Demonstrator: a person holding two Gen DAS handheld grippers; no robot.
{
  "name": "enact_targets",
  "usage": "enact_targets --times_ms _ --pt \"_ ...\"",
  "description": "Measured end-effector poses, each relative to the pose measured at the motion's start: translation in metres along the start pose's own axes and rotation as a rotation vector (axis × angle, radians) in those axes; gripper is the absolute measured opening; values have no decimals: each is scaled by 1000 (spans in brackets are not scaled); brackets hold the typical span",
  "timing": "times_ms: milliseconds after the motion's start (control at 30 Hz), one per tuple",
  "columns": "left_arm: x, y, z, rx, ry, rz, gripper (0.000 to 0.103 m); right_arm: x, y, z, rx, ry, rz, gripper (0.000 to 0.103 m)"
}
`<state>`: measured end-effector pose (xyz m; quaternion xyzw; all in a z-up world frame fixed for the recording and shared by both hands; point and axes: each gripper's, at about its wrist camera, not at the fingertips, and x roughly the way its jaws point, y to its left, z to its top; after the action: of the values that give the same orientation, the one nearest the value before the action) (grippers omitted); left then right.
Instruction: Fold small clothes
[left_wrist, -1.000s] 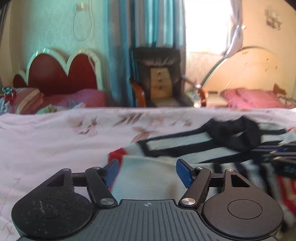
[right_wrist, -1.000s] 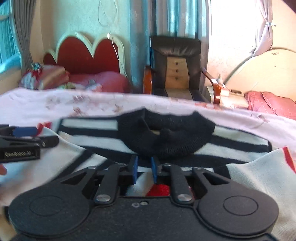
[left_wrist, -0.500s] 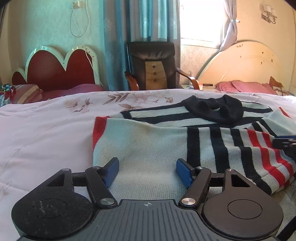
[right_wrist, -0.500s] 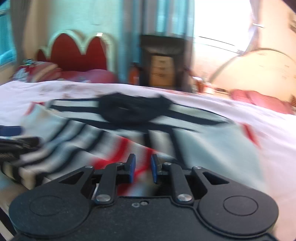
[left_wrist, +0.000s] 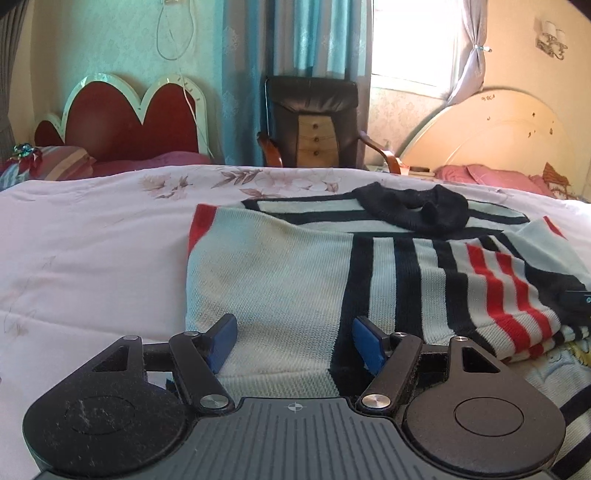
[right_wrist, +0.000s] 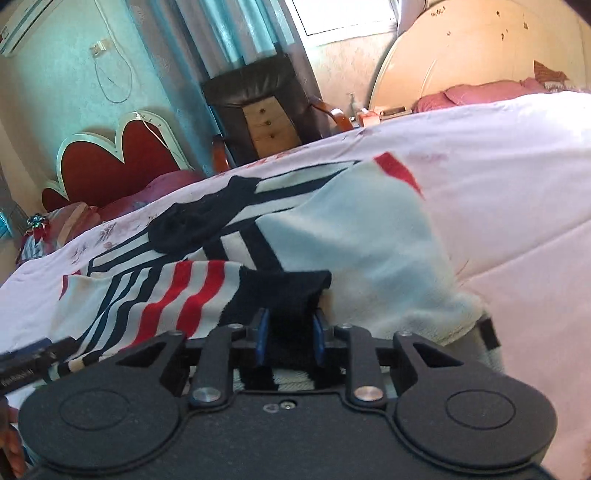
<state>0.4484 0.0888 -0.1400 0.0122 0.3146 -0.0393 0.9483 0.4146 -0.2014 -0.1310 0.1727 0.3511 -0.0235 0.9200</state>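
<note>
A striped knit sweater lies spread on the floral pink bedspread, its black collar up toward twelve o'clock in the left wrist view. The left gripper hangs low over the near hem with its blue fingers spread wide; pale knit fills the gap between them, and nothing is caught. A sleeve with red and navy stripes is laid across the body toward three o'clock. From the right wrist view, the right gripper has its blue fingers part-way closed on the sleeve's dark cuff, which bunches up between them at twelve o'clock and rises just beyond the tips. The sweater's pale body sits at one o'clock from there, the collar at ten. A brown armchair stands beyond the bed by the teal curtain.
</note>
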Motion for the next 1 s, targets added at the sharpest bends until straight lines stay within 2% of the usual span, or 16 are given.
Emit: enact_targets --times_ms 33,100,233,400,433,533,600,667,733,833,933,967,1000 --pt "0 -1 0 9 1 4 69 0 0 0 -3 -1 -8 10" --pt "-1 0 4 15 8 -2 69 -5 1 0 0 -8 -7 8" --pt "-2 4 3 25 15 -18 69 -21 11 -7 -81 -30 -31 8" --pt "-8 2 5 59 12 -23 69 -8 10 -11 -91 -8 -69 10" --pt "-12 3 5 59 -3 -31 69 -10 11 -8 -89 -12 -85 18" --pt "-9 1 0 76 29 -29 70 -28 15 -2 -80 -86 -96 18" --pt "-7 0 -2 83 22 -26 72 -25 21 -4 -104 -58 -82 16" --pt "-6 0 -3 88 20 -23 74 -10 29 -12 -178 13 -120 16" --pt "-5 1 -4 89 13 -24 76 -5 35 -16 -241 5 -159 16" --pt "-5 1 -7 97 0 -26 78 -1 38 -13 -240 20 -179 17" --pt "-7 3 -4 108 15 -32 79 1 45 -16 -294 17 -212 17" --pt "-12 5 0 112 29 -33 79 0 48 -15 -310 25 -220 18" --pt "-20 7 2 114 26 -32 79 -3 49 -12 -305 38 -229 26"
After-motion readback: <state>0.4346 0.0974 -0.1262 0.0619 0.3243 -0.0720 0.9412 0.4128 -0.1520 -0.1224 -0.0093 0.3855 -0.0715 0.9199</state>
